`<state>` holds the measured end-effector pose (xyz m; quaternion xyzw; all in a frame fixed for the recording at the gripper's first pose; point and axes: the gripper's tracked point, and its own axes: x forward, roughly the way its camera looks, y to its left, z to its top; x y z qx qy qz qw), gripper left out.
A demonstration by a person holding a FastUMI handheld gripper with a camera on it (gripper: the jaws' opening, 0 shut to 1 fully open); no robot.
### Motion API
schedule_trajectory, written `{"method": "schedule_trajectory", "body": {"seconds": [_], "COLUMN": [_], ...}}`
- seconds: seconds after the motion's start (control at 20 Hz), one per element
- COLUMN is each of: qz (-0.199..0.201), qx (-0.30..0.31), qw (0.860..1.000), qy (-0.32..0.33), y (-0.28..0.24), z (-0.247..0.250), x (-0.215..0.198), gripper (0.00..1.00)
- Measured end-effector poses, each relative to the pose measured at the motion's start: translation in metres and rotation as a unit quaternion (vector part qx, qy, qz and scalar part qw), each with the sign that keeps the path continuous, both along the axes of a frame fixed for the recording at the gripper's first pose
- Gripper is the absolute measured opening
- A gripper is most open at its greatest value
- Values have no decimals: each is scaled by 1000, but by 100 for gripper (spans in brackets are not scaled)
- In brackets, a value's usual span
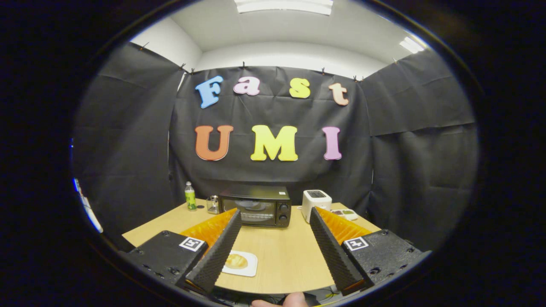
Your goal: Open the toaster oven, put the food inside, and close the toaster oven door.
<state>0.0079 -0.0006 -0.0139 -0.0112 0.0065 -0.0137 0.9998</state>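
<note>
While the gripper [273,215] hangs high over the near end of the wooden table [281,251], its two fingers stand spread wide apart and hold nothing at all. Looking forward along them, the toaster oven [256,205] sits at the far end of the table, almost dead ahead and a touch to the left, framed in the gap between the fingertips. Its glass door [252,212] faces the claw and is closed, with two knobs on its right side. That is the relation that matters: the oven lies straight beyond the fingers, well apart from them, so the opening move looks like a plain forward reach toward the door's upper edge.

And the food [236,260]? A pale roll, it sits on a small white plate [249,265] on the near part of the table, just beside the left finger and partly tucked behind it, far closer than the oven.

Around the oven, a green bottle [190,196] and a small glass jar [213,204] stand to its left, a white toaster [316,203] to its right, with a small tray [344,213] past that. By the look of things the task has barely begun: door first, roll after.
</note>
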Motion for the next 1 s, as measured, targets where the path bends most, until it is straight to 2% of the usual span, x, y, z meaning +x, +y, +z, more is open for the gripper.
{"method": "schedule_trajectory", "body": {"seconds": [0.3, 0.5, 0.8, 1.0], "qz": [7, 17, 50, 46], "qx": [-5, 12, 43, 36], "qw": [1000, 1000, 998, 998], "qy": [3, -2, 5, 0], "y": [9, 14, 28, 40], "z": [-17, -27, -28, -26], "x": [18, 48, 131, 212], "gripper": [100, 100, 100, 100]}}
